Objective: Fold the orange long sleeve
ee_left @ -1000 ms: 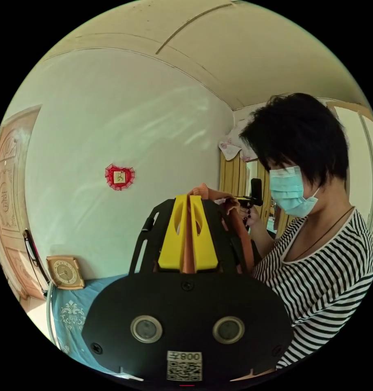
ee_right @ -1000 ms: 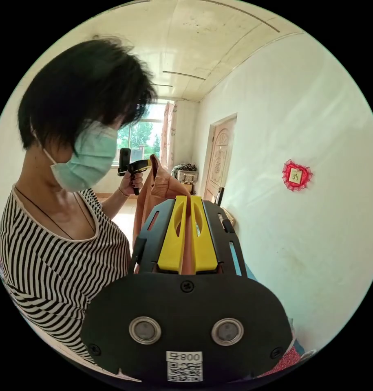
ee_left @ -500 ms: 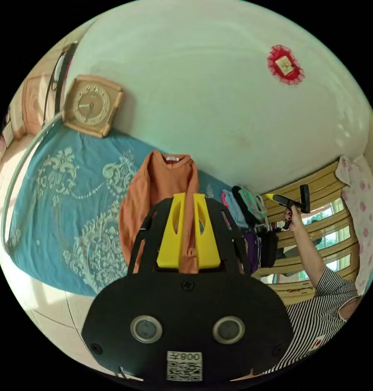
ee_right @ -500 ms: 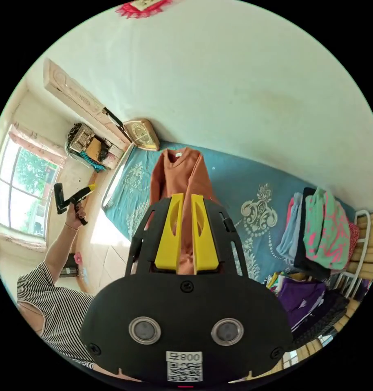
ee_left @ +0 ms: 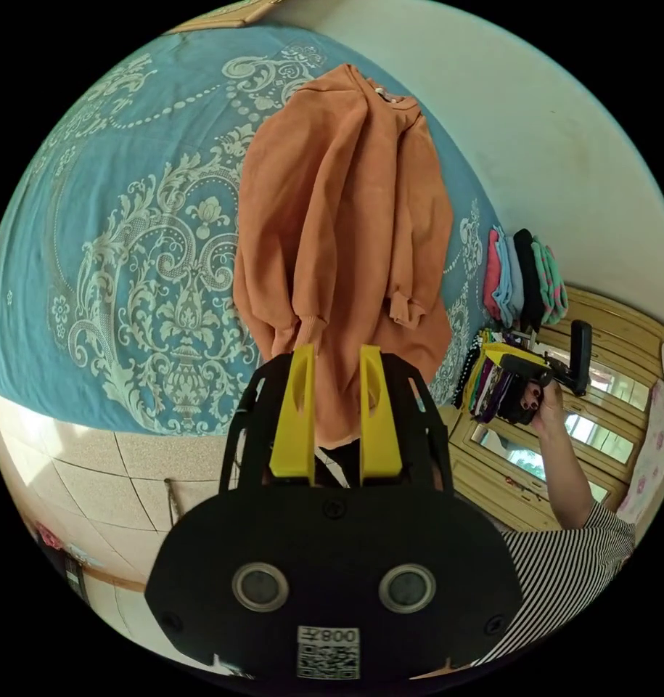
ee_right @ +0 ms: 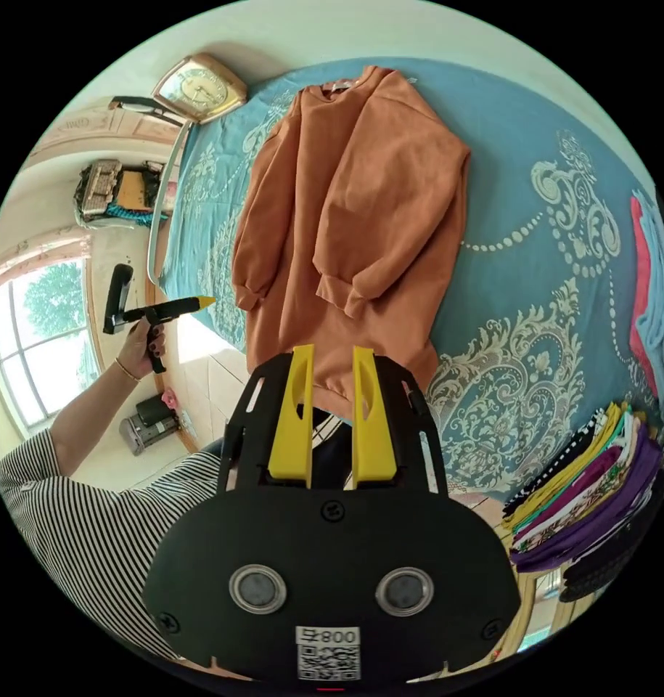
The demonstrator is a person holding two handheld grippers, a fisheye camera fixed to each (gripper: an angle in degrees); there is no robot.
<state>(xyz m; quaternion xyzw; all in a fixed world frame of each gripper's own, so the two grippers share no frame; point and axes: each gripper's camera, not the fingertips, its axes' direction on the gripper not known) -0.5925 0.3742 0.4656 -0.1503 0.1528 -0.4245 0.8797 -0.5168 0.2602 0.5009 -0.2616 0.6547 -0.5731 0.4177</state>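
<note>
Orange long sleeve [ee_right: 353, 210] lay flat on the bed [ee_right: 535, 218], hem at six o'clock. My left hand-held gripper [ee_left: 332, 363] and right hand-held gripper [ee_right: 330, 363] hung released; I'd smooth the sleeves first.

The orange long sleeve [ee_right: 368, 196] lies spread on the blue patterned bed cover [ee_right: 535, 239], collar toward the wall and hem hanging at the bed's near edge. Both sleeves are folded inward over the body, their ribbed cuffs resting on the front, the fabric loosely creased.
</note>
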